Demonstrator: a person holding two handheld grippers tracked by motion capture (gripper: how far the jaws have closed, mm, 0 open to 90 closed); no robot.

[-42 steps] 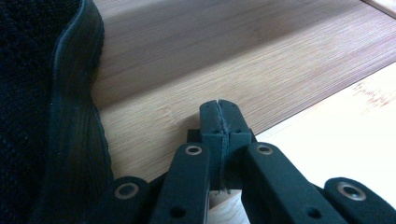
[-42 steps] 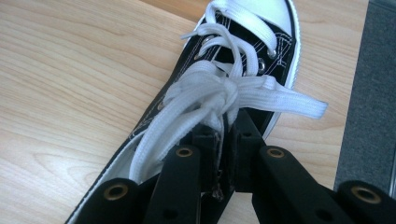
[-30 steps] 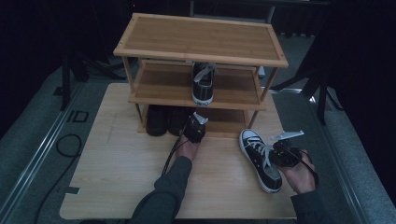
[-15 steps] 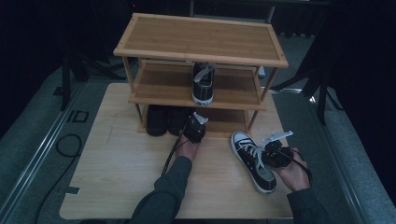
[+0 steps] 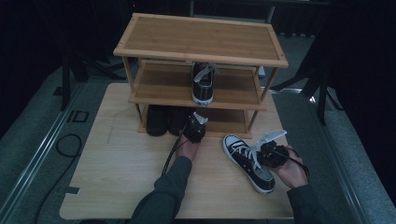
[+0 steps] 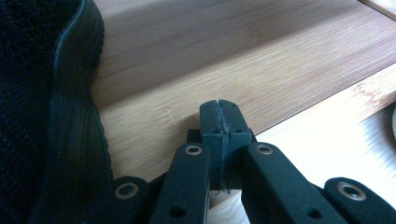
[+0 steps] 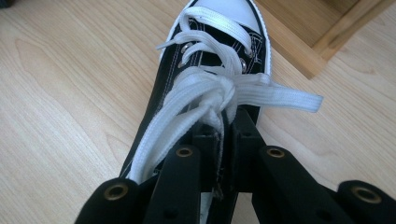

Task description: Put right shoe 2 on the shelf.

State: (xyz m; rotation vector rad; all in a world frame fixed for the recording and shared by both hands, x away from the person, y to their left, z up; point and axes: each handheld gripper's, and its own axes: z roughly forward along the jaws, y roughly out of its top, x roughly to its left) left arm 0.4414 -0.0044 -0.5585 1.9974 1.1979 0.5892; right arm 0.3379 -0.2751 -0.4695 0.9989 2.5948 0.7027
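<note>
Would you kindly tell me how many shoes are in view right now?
4: one sneaker on the rack's middle shelf, two dark shoes side by side on the bottom shelf, one sneaker on the table. Others may hide behind.

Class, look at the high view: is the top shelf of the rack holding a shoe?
No: the top shelf is bare, and the sneaker stands on the middle shelf.

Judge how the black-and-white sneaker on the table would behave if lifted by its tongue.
The sneaker looks like soft canvas, so its upper would probably flex and the heavier rubber sole sag. The right gripper pinches near the laces, which are loose and may slip or snag.
</note>
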